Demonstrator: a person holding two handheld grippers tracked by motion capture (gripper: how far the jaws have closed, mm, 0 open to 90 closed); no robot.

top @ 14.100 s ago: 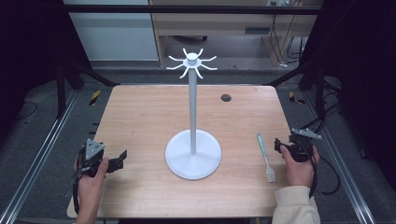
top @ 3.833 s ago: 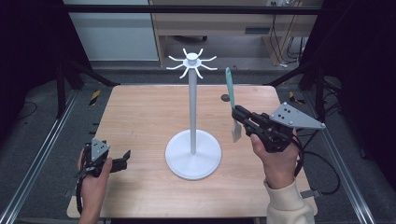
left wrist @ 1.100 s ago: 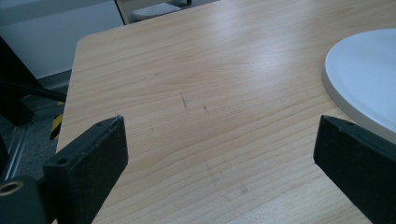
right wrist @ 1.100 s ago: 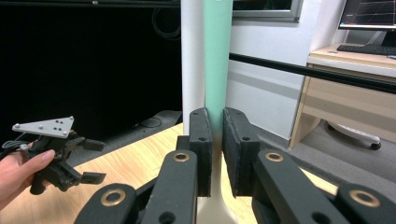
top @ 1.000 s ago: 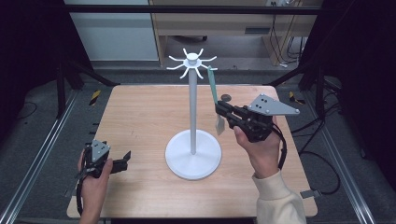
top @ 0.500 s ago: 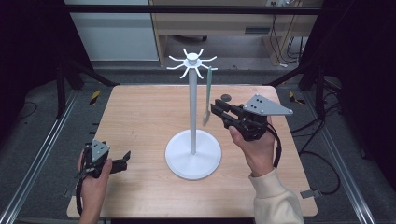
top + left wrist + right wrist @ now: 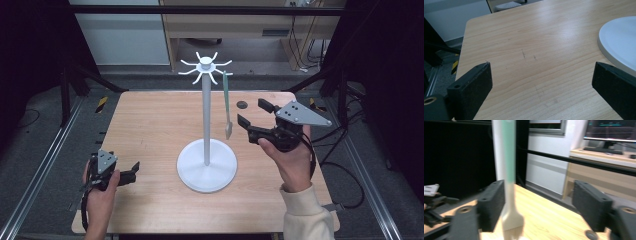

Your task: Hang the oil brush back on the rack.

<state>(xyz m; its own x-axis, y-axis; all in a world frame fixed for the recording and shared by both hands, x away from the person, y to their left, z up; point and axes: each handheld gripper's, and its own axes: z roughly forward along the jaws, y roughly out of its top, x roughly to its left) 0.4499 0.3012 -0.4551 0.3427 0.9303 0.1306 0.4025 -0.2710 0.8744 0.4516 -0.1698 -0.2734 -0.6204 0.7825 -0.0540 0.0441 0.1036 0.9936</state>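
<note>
Since a second ago: right claw [image 7: 253, 114] opened, releasing brush [image 7: 227, 106] | left claw [image 7: 131, 171] open

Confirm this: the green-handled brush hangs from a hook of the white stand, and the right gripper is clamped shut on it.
Not clamped. The brush does hang from the white stand, but the right gripper stands open, its jaws having just opened. The right gripper view shows the brush beside one jaw, the other well apart.

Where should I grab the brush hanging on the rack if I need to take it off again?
Grip the green handle of the brush at mid-length, coming level from the right gripper's side. It hangs upright from a hook of the white rack, bristles down, so the straight handle is probably the firmest hold. The jaws have just been opening and stand clear, with the brush between them in the right gripper view.
</note>
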